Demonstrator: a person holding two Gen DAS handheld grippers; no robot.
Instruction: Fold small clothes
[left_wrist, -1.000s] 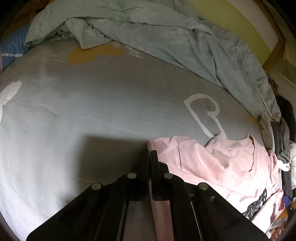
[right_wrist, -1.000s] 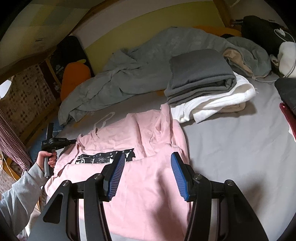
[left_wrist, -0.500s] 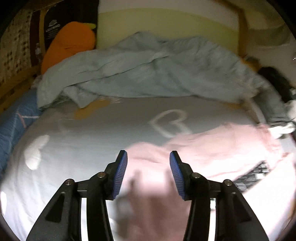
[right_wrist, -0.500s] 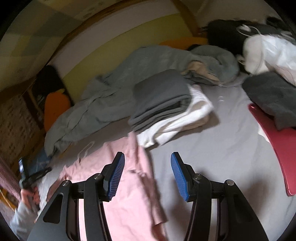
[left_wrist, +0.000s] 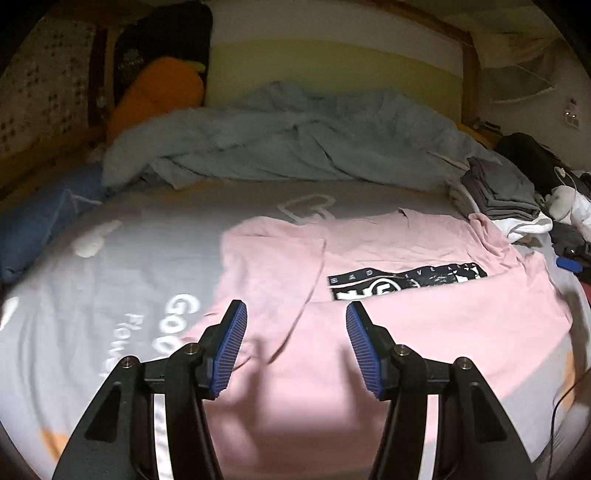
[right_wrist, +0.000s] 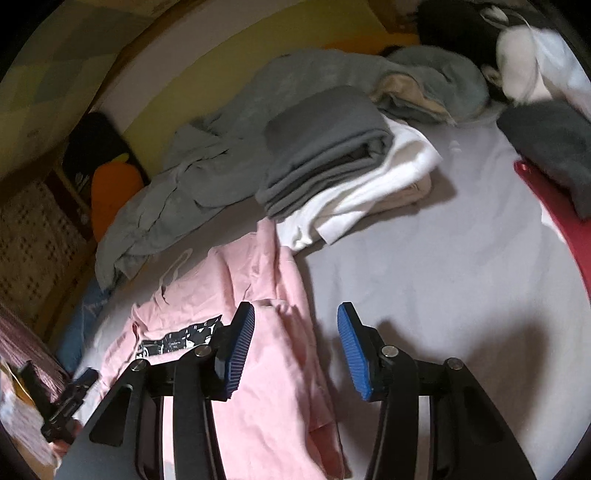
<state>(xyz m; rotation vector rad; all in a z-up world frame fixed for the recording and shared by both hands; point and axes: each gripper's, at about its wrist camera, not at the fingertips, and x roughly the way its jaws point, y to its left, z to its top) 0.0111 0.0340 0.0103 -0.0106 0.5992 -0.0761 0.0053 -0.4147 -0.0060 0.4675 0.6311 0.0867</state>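
Note:
A pink T-shirt (left_wrist: 406, 332) with a black print lies flat on the grey bedsheet (left_wrist: 110, 280), its left side folded in over the body. My left gripper (left_wrist: 293, 314) hovers above the shirt's lower left part; its jaws are opening and nothing is pressed between the blue pads. In the right wrist view the pink T-shirt (right_wrist: 266, 369) lies under the left finger of my right gripper (right_wrist: 295, 314), which hangs over the shirt's right edge and bare sheet. Its jaws are closing a little, with nothing gripped.
A folded stack, grey on white (right_wrist: 325, 155), sits just beyond the shirt's right shoulder. A rumpled grey-green duvet (left_wrist: 295, 147) and an orange pillow (left_wrist: 159, 96) line the headboard. Dark clothes and a red object (right_wrist: 554, 210) lie at the right.
The left gripper, shut on the pink shirt's edge a second ago, has opened, let go and drawn back over the shirt. The right gripper swung towards the shirt's right edge.

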